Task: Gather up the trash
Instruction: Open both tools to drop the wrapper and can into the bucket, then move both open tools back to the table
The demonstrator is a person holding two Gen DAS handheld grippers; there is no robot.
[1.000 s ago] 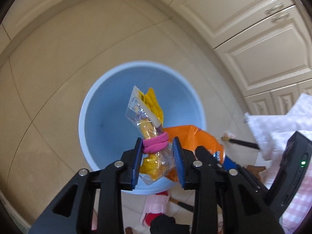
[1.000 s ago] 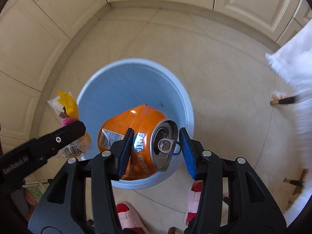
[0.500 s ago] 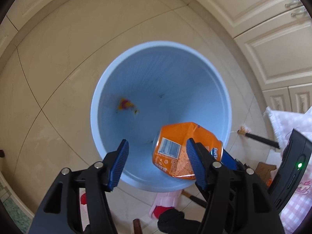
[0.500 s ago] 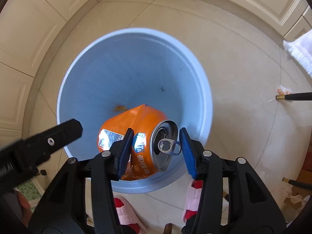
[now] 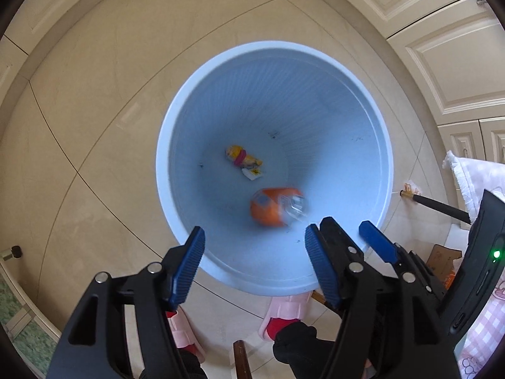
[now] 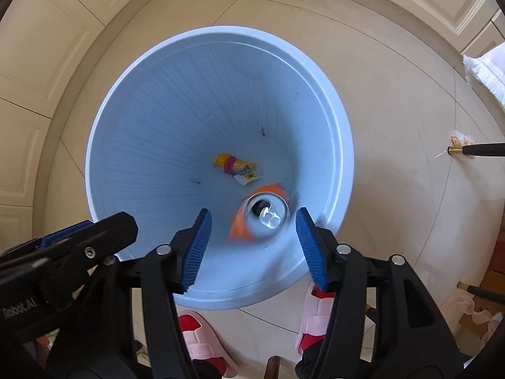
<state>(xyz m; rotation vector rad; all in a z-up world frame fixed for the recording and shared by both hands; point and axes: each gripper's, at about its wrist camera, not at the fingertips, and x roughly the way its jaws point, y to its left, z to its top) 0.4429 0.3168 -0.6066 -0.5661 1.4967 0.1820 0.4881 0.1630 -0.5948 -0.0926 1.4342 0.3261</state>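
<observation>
Both tongs empty over the blue bin point(image 5: 386, 170)

Left tongs point(image 5: 254, 265) and right tongs point(image 6: 251, 246) are opening, nothing between them; blurred orange can point(image 6: 255, 218) and yellow wrapper point(image 6: 235, 165) lie down inside the bin.

Blurred orange can point(image 6: 260, 213) and yellow wrapper point(image 6: 235, 166) inside blue bin point(image 6: 157, 101).

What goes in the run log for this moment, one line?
left gripper: opening, empty | right gripper: opening, empty | orange can: falling in blue bin | wrapper: bin bottom

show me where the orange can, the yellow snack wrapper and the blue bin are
orange can point(image 6: 268, 213), right wrist view, its silver top.
yellow snack wrapper point(image 6: 235, 167), right wrist view, its middle.
blue bin point(image 5: 164, 158), left wrist view, its rim.
</observation>
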